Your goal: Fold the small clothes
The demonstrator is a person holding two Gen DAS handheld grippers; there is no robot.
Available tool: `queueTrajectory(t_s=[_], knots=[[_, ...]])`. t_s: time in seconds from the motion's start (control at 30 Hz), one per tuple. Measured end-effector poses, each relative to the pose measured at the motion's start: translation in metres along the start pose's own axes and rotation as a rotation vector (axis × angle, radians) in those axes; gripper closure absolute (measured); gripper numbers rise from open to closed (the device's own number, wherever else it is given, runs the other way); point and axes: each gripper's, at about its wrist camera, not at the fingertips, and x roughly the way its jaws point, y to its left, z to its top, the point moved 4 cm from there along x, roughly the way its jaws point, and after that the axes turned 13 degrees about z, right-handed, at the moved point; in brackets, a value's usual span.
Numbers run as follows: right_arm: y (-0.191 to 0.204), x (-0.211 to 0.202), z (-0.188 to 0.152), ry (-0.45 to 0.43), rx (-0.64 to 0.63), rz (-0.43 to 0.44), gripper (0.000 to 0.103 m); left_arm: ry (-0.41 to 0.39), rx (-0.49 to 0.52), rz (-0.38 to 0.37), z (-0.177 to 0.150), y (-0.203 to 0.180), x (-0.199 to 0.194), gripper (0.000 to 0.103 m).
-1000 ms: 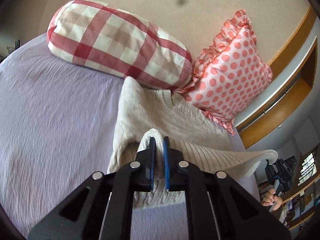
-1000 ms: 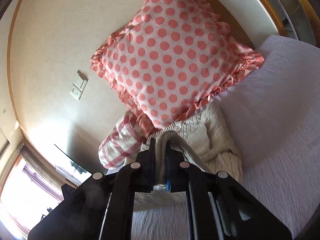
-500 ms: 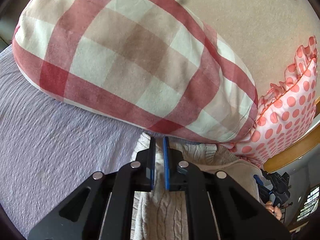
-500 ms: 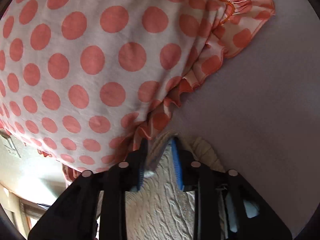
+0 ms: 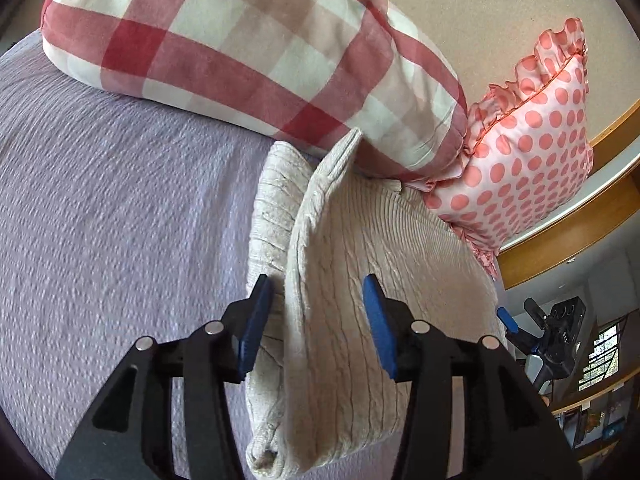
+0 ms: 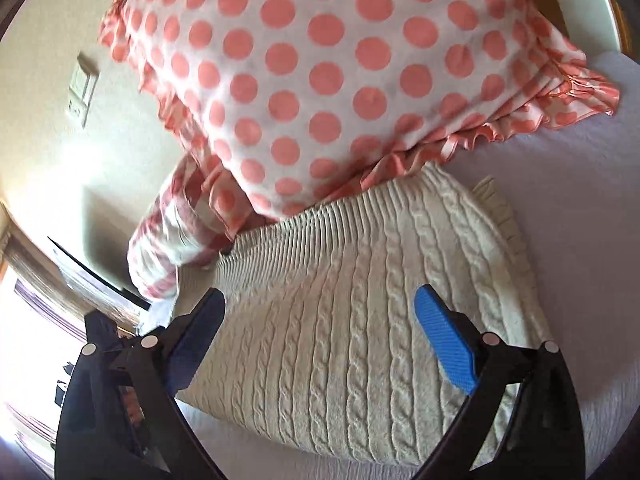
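Note:
A cream cable-knit sweater (image 5: 360, 280) lies folded on the lilac bedspread (image 5: 120, 220), its far edge against the pillows. My left gripper (image 5: 318, 304) is open, its blue pads either side of the sweater's raised left fold edge, holding nothing. In the right wrist view the same sweater (image 6: 360, 300) lies flat, ribbed hem toward the pillows. My right gripper (image 6: 320, 320) is wide open just above it and empty.
A red-and-white checked pillow (image 5: 248, 48) and a pink polka-dot frilled pillow (image 5: 528, 168) lean against the beige wall behind the sweater. The polka-dot pillow (image 6: 340, 80) overhangs the sweater's far edge. A wooden ledge (image 5: 580, 216) runs at right.
Both grippers carried the sweater's edge toward the pillows, then opened and let go. The sweater now lies folded over. Both grippers have drawn back a little.

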Motion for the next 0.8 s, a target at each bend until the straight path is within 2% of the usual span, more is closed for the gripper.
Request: queueTrajectory(t_s=[0.13, 0.2, 0.23, 0.3, 0.4, 0.5, 0.6, 0.7, 0.8], knots=[[-0.005, 0.002, -0.007, -0.061, 0.050, 0.014, 0.005, 0.000, -0.055, -0.027, 0.006, 0.003, 0.010, 0.059], [-0.007, -0.003, -0.004, -0.079, 0.055, 0.034, 0.005, 0.008, -0.092, -0.013, 0.011, 0.007, 0.018, 0.083], [-0.008, -0.009, -0.001, -0.097, 0.050, 0.034, 0.005, 0.028, -0.128, -0.040, 0.013, 0.012, 0.022, 0.091], [-0.012, -0.020, 0.003, -0.130, 0.049, 0.041, 0.005, 0.049, -0.204, -0.076, 0.014, 0.018, 0.023, 0.093], [-0.016, -0.036, 0.010, -0.180, 0.066, 0.063, 0.005, 0.012, -0.198, -0.083, 0.018, -0.001, 0.003, 0.095], [-0.017, -0.049, 0.020, -0.222, 0.074, 0.080, 0.005, -0.001, -0.166, -0.161, 0.023, -0.054, -0.020, 0.095], [-0.016, -0.065, 0.027, -0.260, 0.056, 0.075, 0.005, -0.016, -0.083, -0.246, 0.024, -0.135, -0.032, 0.095], [-0.020, -0.083, 0.035, -0.306, 0.031, 0.045, 0.005, 0.013, -0.014, -0.349, 0.011, -0.222, -0.014, 0.096], [-0.038, -0.099, 0.042, -0.341, 0.049, 0.030, 0.005, 0.074, 0.004, -0.415, -0.016, -0.297, 0.035, 0.096]])
